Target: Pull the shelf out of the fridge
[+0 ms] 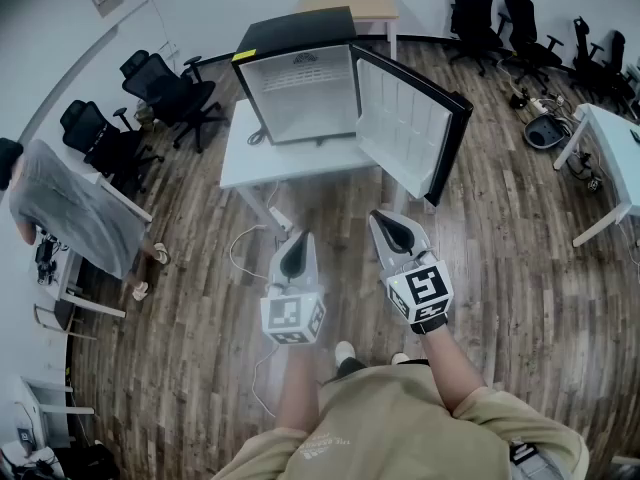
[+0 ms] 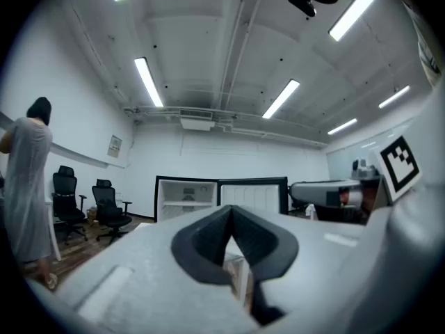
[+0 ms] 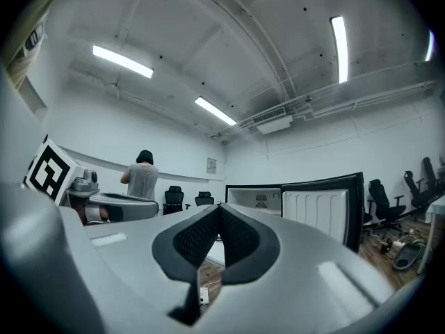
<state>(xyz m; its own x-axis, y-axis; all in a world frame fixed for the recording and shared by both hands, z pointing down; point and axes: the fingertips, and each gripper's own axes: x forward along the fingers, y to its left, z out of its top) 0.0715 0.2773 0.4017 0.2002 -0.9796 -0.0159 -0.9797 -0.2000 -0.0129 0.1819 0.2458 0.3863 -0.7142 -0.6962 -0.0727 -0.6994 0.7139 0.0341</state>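
Note:
A small fridge [image 1: 298,88] with a black top stands on a white table [image 1: 250,158], and its door [image 1: 410,123] hangs open to the right. In the left gripper view a white shelf [image 2: 188,202] runs across the pale inside of the fridge [image 2: 185,199]. Both grippers hang over the wooden floor in front of the table, well short of the fridge. My left gripper [image 1: 298,238] is shut with nothing in it, and its jaws [image 2: 231,213] meet at the tip. My right gripper [image 1: 384,216] is also shut and empty, pointing at the open door [image 3: 321,206].
A person in grey [image 1: 62,208] stands at a desk on the left. Black office chairs [image 1: 170,90] sit left of the fridge and along the back right. A white desk [image 1: 612,150] is at the right. A cable and power strip [image 1: 278,218] lie under the table.

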